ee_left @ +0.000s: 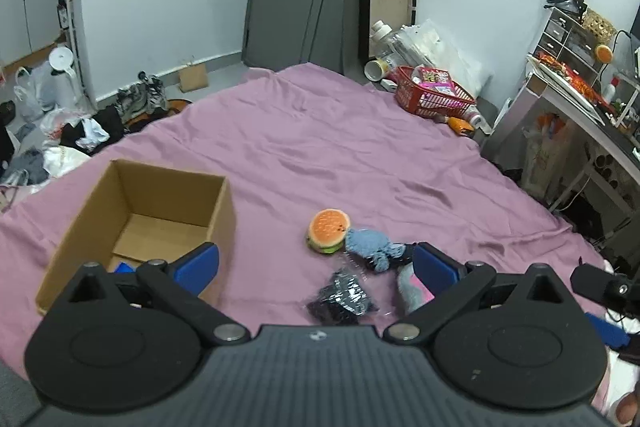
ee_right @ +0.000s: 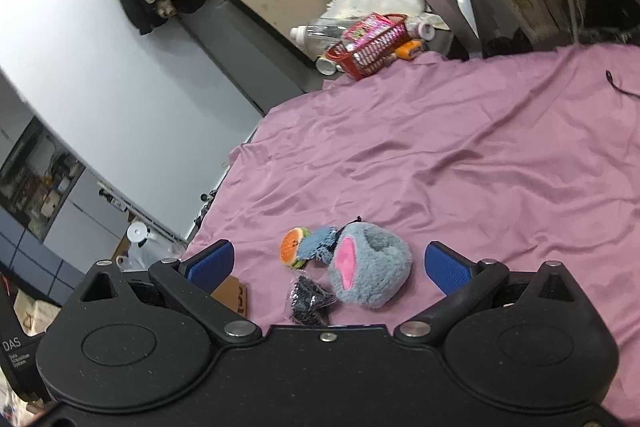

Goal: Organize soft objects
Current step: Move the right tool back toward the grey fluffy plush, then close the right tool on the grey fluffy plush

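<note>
Both grippers' fingers (ee_right: 446, 273) wide (empty)

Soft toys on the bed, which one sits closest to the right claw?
The grey plush with the pink patch. It lies just ahead of the open right claw, while the burger toy and blue knit piece sit beyond it.

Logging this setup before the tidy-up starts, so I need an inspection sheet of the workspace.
Surface: purple sheet, wrinkled.
Job's things: burger plush, blue plush, grey plush and black packet clustered together; open box apart from them.
Clutter: red basket and bottles at far edge.
Grippers: left gripper and right gripper, jaws open, holding nothing.
Cables: thin dark cord on sheet.
Surroundings: desk, clothes on floor.
</note>
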